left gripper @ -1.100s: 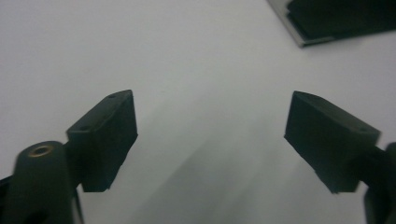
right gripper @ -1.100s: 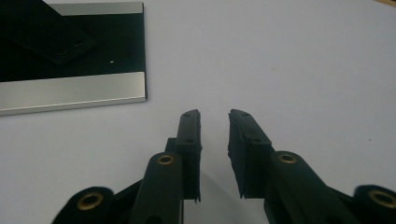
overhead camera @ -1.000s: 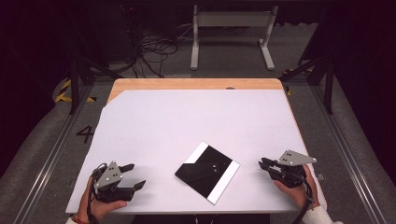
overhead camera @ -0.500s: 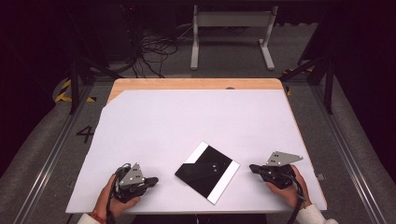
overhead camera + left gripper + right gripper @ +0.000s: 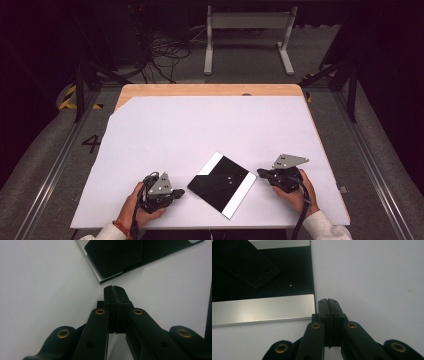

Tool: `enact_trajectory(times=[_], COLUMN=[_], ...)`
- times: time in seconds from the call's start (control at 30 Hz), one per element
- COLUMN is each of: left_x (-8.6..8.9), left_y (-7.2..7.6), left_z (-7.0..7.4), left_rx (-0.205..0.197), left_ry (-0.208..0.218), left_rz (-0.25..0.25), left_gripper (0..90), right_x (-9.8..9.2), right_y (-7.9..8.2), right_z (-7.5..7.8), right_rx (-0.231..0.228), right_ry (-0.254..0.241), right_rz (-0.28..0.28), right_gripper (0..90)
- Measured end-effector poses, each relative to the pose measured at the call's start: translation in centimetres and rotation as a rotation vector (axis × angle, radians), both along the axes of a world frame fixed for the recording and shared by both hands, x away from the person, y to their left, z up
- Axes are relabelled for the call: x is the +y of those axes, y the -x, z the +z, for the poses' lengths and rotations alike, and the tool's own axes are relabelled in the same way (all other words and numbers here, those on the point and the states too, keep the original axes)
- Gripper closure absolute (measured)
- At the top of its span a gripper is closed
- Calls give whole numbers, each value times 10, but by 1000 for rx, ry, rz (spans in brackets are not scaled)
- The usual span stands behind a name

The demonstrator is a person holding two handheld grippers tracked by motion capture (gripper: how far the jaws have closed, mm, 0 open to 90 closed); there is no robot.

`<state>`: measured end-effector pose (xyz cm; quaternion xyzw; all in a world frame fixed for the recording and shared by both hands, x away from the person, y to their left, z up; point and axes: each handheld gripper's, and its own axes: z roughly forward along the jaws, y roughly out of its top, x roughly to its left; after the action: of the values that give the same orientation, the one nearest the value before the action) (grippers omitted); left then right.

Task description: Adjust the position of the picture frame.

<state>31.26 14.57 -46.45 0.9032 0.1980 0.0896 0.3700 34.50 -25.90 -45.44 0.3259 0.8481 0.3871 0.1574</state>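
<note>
place: we read a lab recording bay | evidence: white-covered wooden table (image 5: 210, 130), black cable tangle (image 5: 167, 52) on grey carpet, metal floor rails (image 5: 45, 175), dark surrounds

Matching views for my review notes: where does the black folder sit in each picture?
High view: black folder lies low centre on the white sheet, between both grippers.
Left gripper view: top, right of centre, just beyond the shut fingers.
Right gripper view: upper left, left of the shut fingers.
Shared landmark: its silver edge strip.
</note>
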Motion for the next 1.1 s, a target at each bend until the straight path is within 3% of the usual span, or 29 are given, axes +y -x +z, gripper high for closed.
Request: enact_trajectory(times=[0.07,0.13,0.3,0.57,0.73,1.1], left_x=[-7,-11,-12,-19,-23,-25], left_y=[1,-1,-5,-9,-19,-41], left_z=[1,0,0,1,2,2], left_rx=[-40,-51,-31,-61,-57,-61], left_ry=[-31,-36,-25,-49,-53,-51], left_rz=[12,12,11,20,29,65], left_gripper=[896,896,897,897,898,898], right_x=[4,8,5,7,12,13], right_y=[-1,-1,-3,-2,0,1], right_z=[-1,-1,-3,-3,-3,-4], right_rx=[7,7,28,30,17,23], right_ry=[10,23,2,-1,21,14], right_rz=[7,7,6,2,2,-7], right_gripper=[900,900,900,900,900,900])
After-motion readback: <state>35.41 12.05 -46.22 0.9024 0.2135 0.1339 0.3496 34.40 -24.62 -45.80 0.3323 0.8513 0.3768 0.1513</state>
